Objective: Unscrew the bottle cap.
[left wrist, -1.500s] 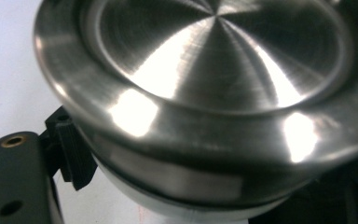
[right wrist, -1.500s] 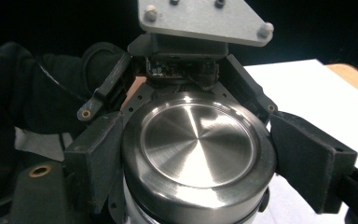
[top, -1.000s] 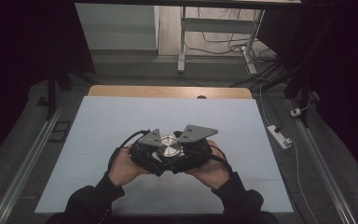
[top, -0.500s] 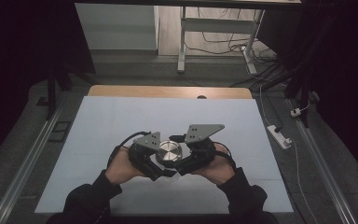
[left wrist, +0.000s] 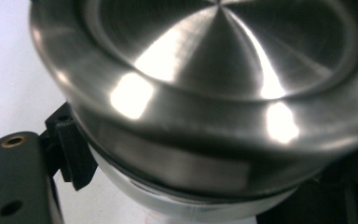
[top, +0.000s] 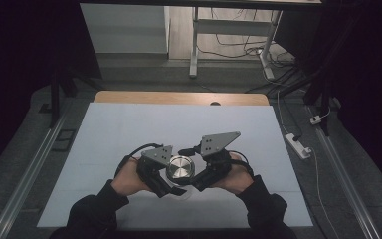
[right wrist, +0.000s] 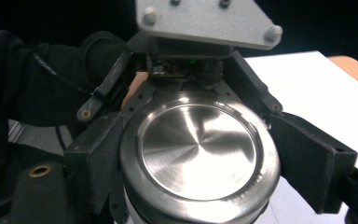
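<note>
Tabletop (top: 129,124) is bare white, all the work sits at its near middle: a steel canister with a brushed screw lid (top: 180,168), held up between both tongs just above the surface

Left tongs (top: 171,183) clenched on the canister; in the left gripper view the lid (left wrist: 214,84) sits right over its black jaws

Right tongs (top: 195,184) come in from the opposite side, jaws have just been opening a little; looks like they straddle the lid (right wrist: 198,149), can't tell if they bite

Step looks like unscrewing: left should stay locked as the anchor, right grips square on the rim, turns about the canister's axis, no tilt

Pose: both hands low, wrists angled inward, grey plates up
</note>
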{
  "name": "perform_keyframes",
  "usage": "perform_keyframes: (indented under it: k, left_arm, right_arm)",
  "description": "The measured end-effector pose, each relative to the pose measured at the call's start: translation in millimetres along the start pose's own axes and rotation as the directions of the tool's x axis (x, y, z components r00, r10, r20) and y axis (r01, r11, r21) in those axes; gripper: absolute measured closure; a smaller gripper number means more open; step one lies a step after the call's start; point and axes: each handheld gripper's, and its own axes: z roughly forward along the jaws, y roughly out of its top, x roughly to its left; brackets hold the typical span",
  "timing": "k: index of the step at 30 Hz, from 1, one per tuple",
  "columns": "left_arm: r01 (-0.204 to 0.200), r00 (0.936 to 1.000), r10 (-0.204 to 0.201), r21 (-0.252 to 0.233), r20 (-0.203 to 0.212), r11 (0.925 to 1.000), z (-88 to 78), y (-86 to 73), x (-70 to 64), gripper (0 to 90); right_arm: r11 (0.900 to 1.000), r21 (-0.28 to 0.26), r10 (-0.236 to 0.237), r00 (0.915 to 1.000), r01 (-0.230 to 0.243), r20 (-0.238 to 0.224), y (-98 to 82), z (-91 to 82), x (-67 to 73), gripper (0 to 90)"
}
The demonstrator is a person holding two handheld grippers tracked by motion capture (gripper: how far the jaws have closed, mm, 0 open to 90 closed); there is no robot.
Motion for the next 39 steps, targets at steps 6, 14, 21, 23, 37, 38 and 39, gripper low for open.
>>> perform_keyframes:
  k: [6, 14, 21, 23, 37, 38, 39]
  left_arm:
    - [0.079, 0.9867, -0.080, -0.007, -0.142, 0.9968, -4.0, 0.7, 3.0, 15.3]
    - [0.135, 0.9561, -0.128, 0.008, -0.263, 0.9908, -0.5, 7.3, -1.9, 15.3]
    - [0.095, 0.9740, -0.090, 0.017, -0.208, 0.9953, -3.6, 6.4, -1.8, 15.3]
    - [0.075, 0.9848, -0.072, 0.011, -0.158, 0.9971, -5.0, 5.4, -1.6, 15.3]
    - [0.016, 0.9984, -0.016, 0.012, -0.054, 0.9998, -3.5, 1.7, -1.6, 15.3]
    - [0.019, 0.9983, -0.018, 0.012, -0.056, 0.9998, -3.4, 1.3, -1.0, 15.3]
    - [0.022, 0.9980, -0.021, 0.013, -0.059, 0.9997, -3.3, 0.9, -0.5, 15.3]
  right_arm:
    - [0.995, -0.007, 0.099, 0.9711, -0.100, 0.217, 7.9, -4.6, 1.8, 5.3]
    - [0.998, 0.032, 0.044, 0.9145, -0.062, 0.402, 12.3, 13.8, 18.6, 15.6]
    - [0.999, 0.027, 0.033, 0.9261, -0.047, 0.376, 13.0, 14.4, 21.2, 19.5]
    - [0.999, 0.024, 0.023, 0.9486, -0.032, 0.316, 12.4, 10.3, 18.4, 19.6]
    - [0.999, -0.036, -0.008, 0.9959, 0.011, 0.090, 9.4, -10.3, 7.8, 19.7]
    - [0.999, -0.040, -0.004, 0.9958, 0.007, 0.091, 9.2, -10.6, 7.2, 19.6]
    - [0.999, -0.040, 0.001, 0.9956, 0.003, 0.094, 8.8, -10.9, 6.5, 19.6]
